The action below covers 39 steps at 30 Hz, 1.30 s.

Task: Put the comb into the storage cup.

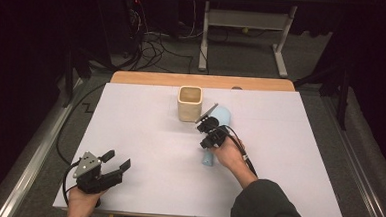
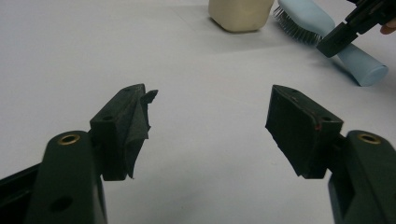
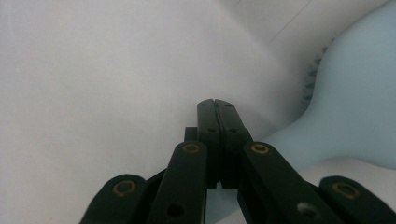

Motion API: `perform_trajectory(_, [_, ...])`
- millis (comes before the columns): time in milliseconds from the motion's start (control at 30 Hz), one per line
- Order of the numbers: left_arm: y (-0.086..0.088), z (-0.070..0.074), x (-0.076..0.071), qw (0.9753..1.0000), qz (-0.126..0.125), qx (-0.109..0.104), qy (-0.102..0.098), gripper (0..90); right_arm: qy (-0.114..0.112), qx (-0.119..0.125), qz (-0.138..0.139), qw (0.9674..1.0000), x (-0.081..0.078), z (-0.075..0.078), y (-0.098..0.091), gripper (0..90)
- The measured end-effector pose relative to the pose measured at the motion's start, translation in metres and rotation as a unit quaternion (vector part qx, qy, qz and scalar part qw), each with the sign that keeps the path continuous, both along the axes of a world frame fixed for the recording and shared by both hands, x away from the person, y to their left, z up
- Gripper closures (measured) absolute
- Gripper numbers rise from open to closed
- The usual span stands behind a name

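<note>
The right hand-held gripper point(image 1: 206, 123), jaws pressed together on nothing, hovers over the neck of the pale blue plastic hairbrush point(image 1: 214, 139), which lies bristles-sideways on the white tabletop point(image 1: 144, 136) just beside the cream square ceramic cup point(image 1: 190, 103). It should probably spread first, then straddle the handle squarely. The left hand-held gripper point(image 1: 117, 160) rests spread, well apart from the cup.

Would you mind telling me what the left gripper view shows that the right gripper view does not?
The left gripper view alone has the cream cup, the brush's blunt handle end, the right gripper seen from outside, and the left gripper with jaws open on nothing. The right gripper view alone has the right gripper's own jaws pressed shut, with the neck where the brush handle widens into the head just beyond. Both share the light blue hairbrush, its bristles, and the white table cover.
</note>
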State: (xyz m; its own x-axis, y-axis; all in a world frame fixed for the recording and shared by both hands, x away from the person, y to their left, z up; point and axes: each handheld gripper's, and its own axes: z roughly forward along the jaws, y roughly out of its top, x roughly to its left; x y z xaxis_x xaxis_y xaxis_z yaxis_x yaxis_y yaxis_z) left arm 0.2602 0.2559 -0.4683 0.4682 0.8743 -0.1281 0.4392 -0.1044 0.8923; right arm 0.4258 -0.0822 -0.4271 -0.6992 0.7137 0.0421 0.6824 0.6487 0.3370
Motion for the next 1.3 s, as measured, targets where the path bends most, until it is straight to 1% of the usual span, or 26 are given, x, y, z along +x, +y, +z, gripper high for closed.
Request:
perform_trajectory(33, [0.0,0.0,0.0,1.0,0.001,0.0,0.0,30.7,-0.004,-0.001,0.005,1.0,0.0,0.0,-0.001,90.0])
perform_trajectory(167, [0.0,0.0,0.0,1.0,0.001,0.0,0.0,30.7,-0.004,-0.001,0.001,1.0,-0.001,0.0,-0.005,90.0])
perform_trajectory(233, [0.0,0.0,0.0,1.0,0.001,0.001,0.0,30.7,-0.006,-0.003,0.008,0.9999,-0.001,0.0,-0.008,90.0])
perform_trajectory(267, [0.0,0.0,0.0,1.0,0.001,0.001,0.0,30.7,-0.003,-0.002,0.001,1.0,-0.002,0.0,-0.008,90.0])
perform_trajectory(367, [0.0,0.0,0.0,1.0,0.001,-0.001,-0.001,30.9,-0.005,-0.003,0.002,1.0,-0.003,0.0,-0.012,90.0])
perform_trajectory(433, [0.0,0.0,0.0,1.0,0.001,-0.001,0.0,30.9,-0.002,-0.004,-0.003,1.0,-0.004,0.001,-0.013,90.0])
perform_trajectory(567, [0.0,0.0,0.0,1.0,0.001,-0.001,-0.001,31.0,-0.007,-0.005,0.0,1.0,-0.005,0.0,-0.017,90.0])
perform_trajectory(600, [0.0,0.0,0.0,1.0,0.001,-0.001,-0.001,30.9,-0.006,-0.004,-0.003,1.0,-0.005,0.0,-0.018,90.0])
perform_trajectory(700, [0.0,0.0,0.0,1.0,0.001,-0.001,0.0,31.0,-0.008,-0.004,0.0,1.0,-0.005,0.0,-0.021,90.0])
perform_trajectory(800, [0.0,0.0,0.0,1.0,0.001,-0.001,0.0,30.9,-0.006,-0.005,-0.007,0.9999,-0.006,0.001,-0.024,90.0])
perform_trajectory(833, [0.0,0.0,0.0,1.0,0.001,-0.001,0.0,31.0,-0.006,-0.004,-0.005,1.0,-0.006,0.0,-0.026,90.0])
perform_trajectory(867, [0.0,0.0,0.0,1.0,0.002,-0.001,0.0,30.9,-0.007,-0.003,-0.01,0.9999,-0.007,0.0,-0.026,90.0])
perform_trajectory(1033, [0.0,0.0,0.0,1.0,0.001,-0.001,0.0,31.0,-0.009,-0.002,-0.01,0.9999,-0.007,0.0,-0.033,90.0])
perform_trajectory(1067, [0.0,0.0,0.0,1.0,0.001,-0.001,0.0,31.0,-0.006,-0.002,-0.016,0.9999,-0.008,0.001,-0.033,90.0])
perform_trajectory(1100, [0.0,0.0,0.0,1.0,0.001,-0.001,0.0,31.0,-0.011,-0.003,-0.009,0.9999,-0.008,0.0,-0.035,90.0])
perform_trajectory(1300, [0.0,0.0,0.0,1.0,0.002,-0.001,0.0,31.0,-0.009,-0.002,-0.019,0.9998,-0.01,0.0,-0.041,90.0])
